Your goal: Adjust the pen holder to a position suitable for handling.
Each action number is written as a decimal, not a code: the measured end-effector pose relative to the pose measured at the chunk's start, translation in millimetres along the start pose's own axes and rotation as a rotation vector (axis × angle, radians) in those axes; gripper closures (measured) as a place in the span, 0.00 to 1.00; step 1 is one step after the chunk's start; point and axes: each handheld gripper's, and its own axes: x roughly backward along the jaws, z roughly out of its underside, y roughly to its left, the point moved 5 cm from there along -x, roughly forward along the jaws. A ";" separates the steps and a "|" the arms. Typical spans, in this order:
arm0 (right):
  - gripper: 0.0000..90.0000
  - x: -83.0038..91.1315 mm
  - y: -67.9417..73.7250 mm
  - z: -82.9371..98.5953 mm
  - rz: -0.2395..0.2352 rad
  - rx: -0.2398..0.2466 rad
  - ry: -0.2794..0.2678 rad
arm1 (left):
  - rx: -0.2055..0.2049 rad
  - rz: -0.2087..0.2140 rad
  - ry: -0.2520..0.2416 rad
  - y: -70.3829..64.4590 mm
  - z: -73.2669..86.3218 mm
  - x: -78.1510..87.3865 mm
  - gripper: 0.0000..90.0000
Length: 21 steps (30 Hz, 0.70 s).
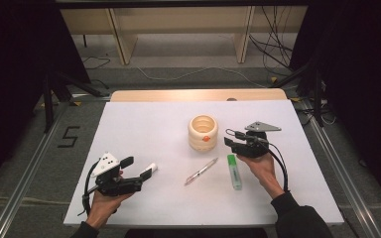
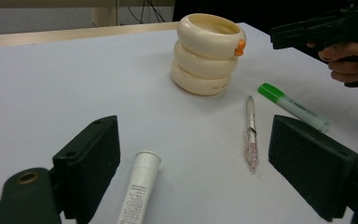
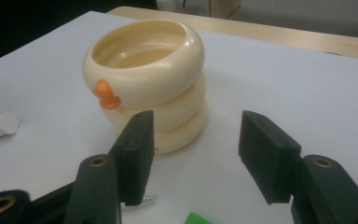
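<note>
High view first, from the left: the left gripper sits low over the white table, held in a hand, its jaws spread wide with nothing between them. Just off its tips lies a white tube; in the left gripper view that tube rests flat on the table between the two parted jaws, touched by neither. Further right lies a clear pen, angled, and beside it a green-capped marker, both flat and apart from each other. Behind them stands a cream ringed cup — three stacked bulges with a small orange knob on its side, upright. At the right, the right gripper hovers just beside the cup and above the marker's green end; the right gripper view shows its jaws apart and empty — the cup close ahead, untouched.
</note>
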 end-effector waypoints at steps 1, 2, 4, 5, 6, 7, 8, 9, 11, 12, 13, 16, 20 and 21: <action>0.49 1.8 1.1 -0.2 -0.007 -0.002 -0.004 | 0.003 -0.002 0.002 0.4 0.1 -0.2 0.18; 0.48 3.8 2.5 -0.2 -0.012 -0.007 -0.004 | 0.006 -0.001 0.004 0.5 0.1 -0.5 0.18; 0.47 7.8 4.4 -0.5 -0.020 0.001 -0.014 | 0.007 -0.004 0.005 0.7 -0.2 -1.4 0.18; 0.46 9.8 5.6 -0.4 -0.025 0.001 -0.017 | 0.012 -0.004 0.004 0.6 -0.3 -1.7 0.18; 0.45 11.3 7.0 -0.3 -0.026 0.000 -0.021 | 0.016 -0.001 0.010 0.3 -0.1 -2.0 0.18; 0.45 13.0 8.2 0.0 -0.030 0.006 -0.024 | 0.017 -0.002 0.013 0.3 0.0 -2.3 0.18; 0.44 14.7 9.9 0.5 -0.035 0.002 -0.023 | 0.011 -0.002 0.022 0.7 0.2 -2.2 0.18; 0.44 16.3 10.9 0.8 -0.039 0.005 -0.023 | 0.016 -0.002 0.025 0.4 0.3 -2.8 0.18; 0.43 19.8 13.5 1.5 -0.041 0.007 -0.024 | 0.016 -0.003 0.032 0.8 0.4 -3.6 0.18; 0.43 21.3 14.4 1.9 -0.044 0.015 -0.030 | 0.010 -0.005 0.037 1.4 0.3 -3.8 0.18; 0.43 22.9 15.8 2.7 -0.047 0.013 -0.031 | 0.010 -0.008 0.040 1.5 0.2 -4.0 0.18; 0.42 28.2 19.2 4.7 -0.057 0.023 -0.037 | 0.011 -0.010 0.045 2.6 -0.6 -5.2 0.18; 0.41 34.5 21.9 8.0 -0.063 0.025 -0.037 | -0.005 -0.020 0.071 3.7 -0.1 -6.6 0.18; 0.40 36.6 22.8 9.1 -0.060 0.024 -0.030 | -0.010 -0.022 0.077 4.3 -0.1 -6.4 0.18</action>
